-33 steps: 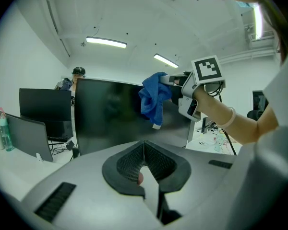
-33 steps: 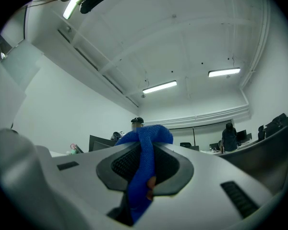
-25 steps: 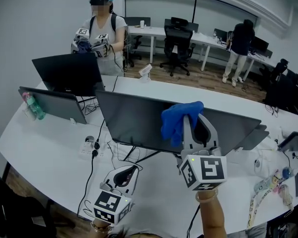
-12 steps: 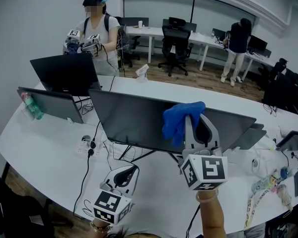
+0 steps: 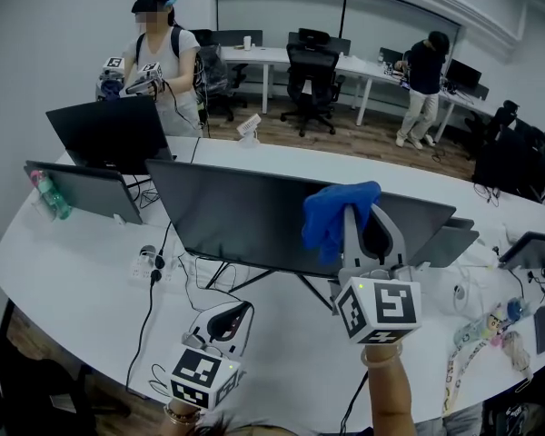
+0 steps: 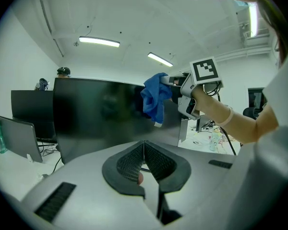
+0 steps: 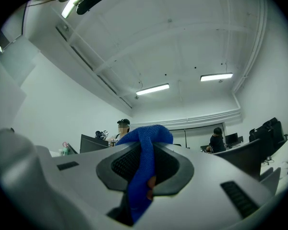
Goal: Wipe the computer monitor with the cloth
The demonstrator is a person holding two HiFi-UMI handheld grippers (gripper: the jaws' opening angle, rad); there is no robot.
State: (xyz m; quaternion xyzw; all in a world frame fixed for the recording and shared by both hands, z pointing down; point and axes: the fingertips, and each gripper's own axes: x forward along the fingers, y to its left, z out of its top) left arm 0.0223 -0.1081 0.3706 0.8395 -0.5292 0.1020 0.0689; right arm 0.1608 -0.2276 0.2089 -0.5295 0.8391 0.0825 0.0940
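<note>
Right tongs (image 5: 361, 216), clamped on the crumpled blue cloth (image 5: 331, 218), have slid rightward along the wide black monitor's (image 5: 236, 218) upper edge, so wiping seems under way. Left tongs (image 5: 239, 311) are closed and empty.

The monitor (image 5: 245, 216) stands across the middle of the bench (image 5: 73, 289) like a wall. The air over its top edge is open, except where the cloth (image 5: 331, 212) hangs. Under it, the stand (image 5: 254, 280) and loose cables (image 5: 150, 321) bar the way, with a power strip (image 5: 150, 263) just left. The bench in front is bare. A second screen (image 5: 109, 134) and a laptop (image 5: 73, 189) block the far left, and a lanyard (image 5: 468, 357) lies at the right.
</note>
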